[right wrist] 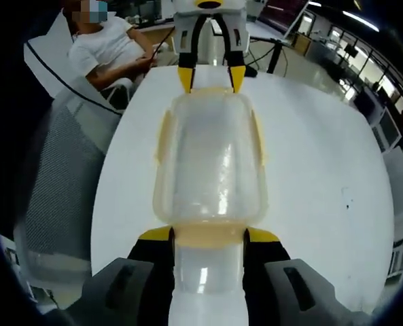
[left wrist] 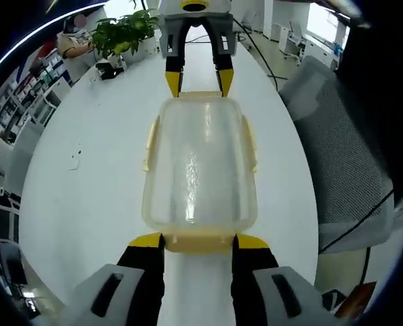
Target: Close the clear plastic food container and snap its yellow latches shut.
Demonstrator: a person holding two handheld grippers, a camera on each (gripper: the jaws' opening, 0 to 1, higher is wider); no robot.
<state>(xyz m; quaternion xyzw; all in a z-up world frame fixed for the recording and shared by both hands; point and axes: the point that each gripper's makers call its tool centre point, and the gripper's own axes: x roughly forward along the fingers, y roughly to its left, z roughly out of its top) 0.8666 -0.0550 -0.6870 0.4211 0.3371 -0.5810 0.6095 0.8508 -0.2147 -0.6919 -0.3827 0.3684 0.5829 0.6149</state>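
A clear plastic food container [left wrist: 200, 159] lies lengthwise on the white table [left wrist: 85, 183] with its lid on. Pale yellow latches [left wrist: 150, 142] along its long sides flare outward. My left gripper [left wrist: 200, 241] is open, its yellow-tipped jaws straddling the near end latch [left wrist: 200, 243]. At the far end my right gripper [left wrist: 199, 83] faces it, also open, with its tips at that end's rim. In the right gripper view, the container [right wrist: 211, 159] runs away from my right gripper [right wrist: 208, 236], which brackets the end latch [right wrist: 208, 234], toward the left gripper [right wrist: 212, 78].
A potted plant [left wrist: 123, 34] and small items stand at the table's far left. A grey mesh chair [left wrist: 344, 156] sits along the table's edge, seen again as the chair [right wrist: 58, 183]. A seated person [right wrist: 109, 47] in white is beyond it.
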